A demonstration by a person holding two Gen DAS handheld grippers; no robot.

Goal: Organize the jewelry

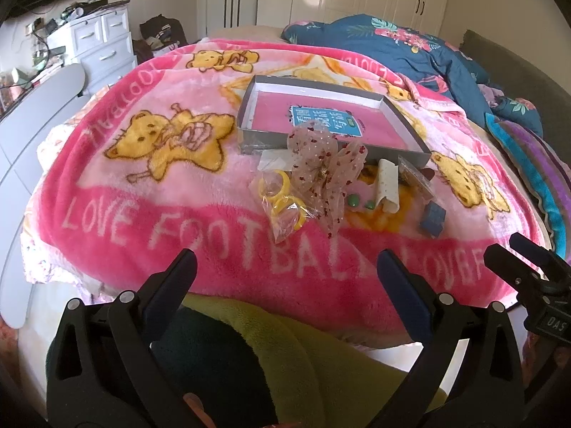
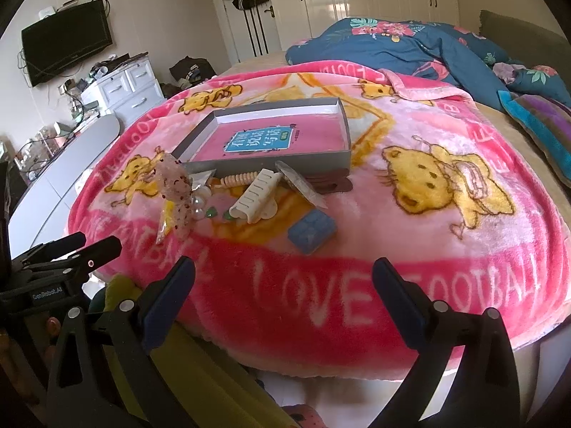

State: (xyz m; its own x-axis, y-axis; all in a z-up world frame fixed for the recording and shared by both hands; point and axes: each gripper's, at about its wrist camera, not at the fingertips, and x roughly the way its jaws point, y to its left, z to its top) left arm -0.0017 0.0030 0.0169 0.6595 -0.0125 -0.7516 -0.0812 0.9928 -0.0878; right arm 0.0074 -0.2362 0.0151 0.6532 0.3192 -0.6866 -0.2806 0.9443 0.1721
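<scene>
Evidently both the left claw (image 1: 285,267) and right claw (image 2: 283,274) are hanging wide apart, holding nothing, facing trinkets lying beside the grey tray (image 2: 314,158), awaiting sorting.

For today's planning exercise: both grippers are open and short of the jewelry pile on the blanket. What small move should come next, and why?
Probably ease the right gripper forward to the small blue box. It lies nearest, apart from the tangled pile, so it is easy to grasp. The gray tray behind holds no jewelry yet. The left gripper is also open and holds nothing.
</scene>
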